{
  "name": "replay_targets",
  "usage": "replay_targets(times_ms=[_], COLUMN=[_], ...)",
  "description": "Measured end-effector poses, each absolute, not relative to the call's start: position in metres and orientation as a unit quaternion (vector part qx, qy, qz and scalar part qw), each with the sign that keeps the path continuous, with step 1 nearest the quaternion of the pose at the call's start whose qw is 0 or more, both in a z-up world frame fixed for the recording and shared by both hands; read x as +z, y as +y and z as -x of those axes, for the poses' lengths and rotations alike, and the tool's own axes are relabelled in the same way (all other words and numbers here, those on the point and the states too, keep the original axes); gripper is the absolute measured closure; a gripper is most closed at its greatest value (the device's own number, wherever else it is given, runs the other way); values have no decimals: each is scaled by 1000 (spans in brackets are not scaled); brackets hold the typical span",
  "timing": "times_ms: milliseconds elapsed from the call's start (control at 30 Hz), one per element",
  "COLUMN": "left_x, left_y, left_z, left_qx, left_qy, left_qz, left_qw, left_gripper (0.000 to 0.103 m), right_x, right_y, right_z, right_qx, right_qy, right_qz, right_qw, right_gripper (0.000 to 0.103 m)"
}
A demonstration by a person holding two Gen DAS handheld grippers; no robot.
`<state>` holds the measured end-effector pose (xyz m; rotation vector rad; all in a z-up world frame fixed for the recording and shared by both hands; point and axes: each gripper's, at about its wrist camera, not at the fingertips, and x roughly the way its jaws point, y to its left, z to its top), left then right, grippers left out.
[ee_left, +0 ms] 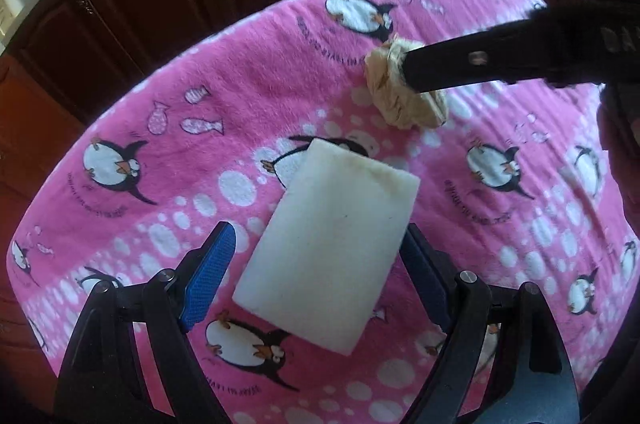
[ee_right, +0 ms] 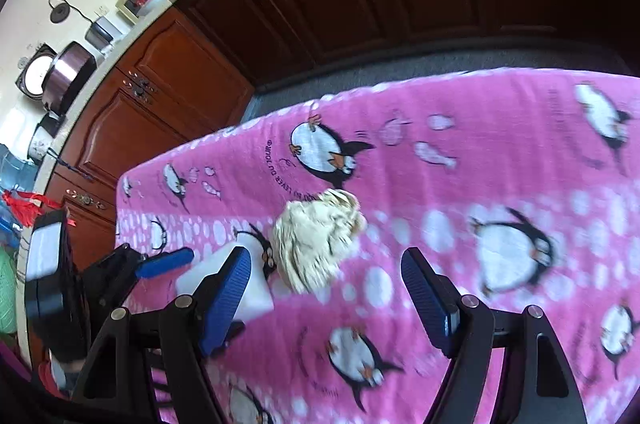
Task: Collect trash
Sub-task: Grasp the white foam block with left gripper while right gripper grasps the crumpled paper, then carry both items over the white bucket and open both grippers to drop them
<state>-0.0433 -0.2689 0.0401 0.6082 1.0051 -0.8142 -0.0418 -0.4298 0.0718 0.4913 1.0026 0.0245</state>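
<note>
Left claw (ee_left: pixel 316 272) is spread wide around the white sponge (ee_left: pixel 328 248), low centre of frame. Right claw (ee_right: pixel 326 290) is spread too, near the paper wad (ee_right: pixel 316 244) mid-frame on the pink tabletop (ee_left: pixel 248 71).

A pink penguin-print blanket (ee_left: pixel 240 95) covers the bench, and on it a white foam block (ee_left: pixel 326 248) lies flat, with a crumpled beige paper wad (ee_left: pixel 384 83) resting near the block's far corner.
</note>
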Motion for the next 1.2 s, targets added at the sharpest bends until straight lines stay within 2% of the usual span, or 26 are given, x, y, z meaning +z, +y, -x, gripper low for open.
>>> replay_targets(times_ms=[67,100,133,167,200,300,600,933,1200], left_x=[37,36,36,36,38,48,82,102,118], left_y=[-266,-264,-262,-260,-258,-254,-262,-318,-374], left_z=[42,42,41,42,44,54,97,169,226], left_qx=[-374,-372,-376,-374,-365,-359,-355,-372,-420], left_qy=[464,464,466,466,461,448,437,433,411], left_qz=[-264,-254,-242,-236,-236,-230,-208,-207,-217], left_qw=[758,763,763,766,774,786,799,795,779], left_gripper=[21,26,31,31,33,34,34,34,34], right_x=[63,59,55,52,49,53,95,114,129], right_y=[-424,-421,-420,-418,-417,-420,-436,-479,-525], right_z=[31,27,26,25,26,40,116,221,306], right_qx=[11,14,20,24,28,40,21,-50,-111], right_qy=[483,484,485,484,482,461,432,425,409], right_qz=[-229,-230,-230,-229,-233,-249,-193,-153,-167], right_qw=[845,844,844,844,844,851,881,891,890], right_gripper=[28,33,40,61,70,73,73,73,72])
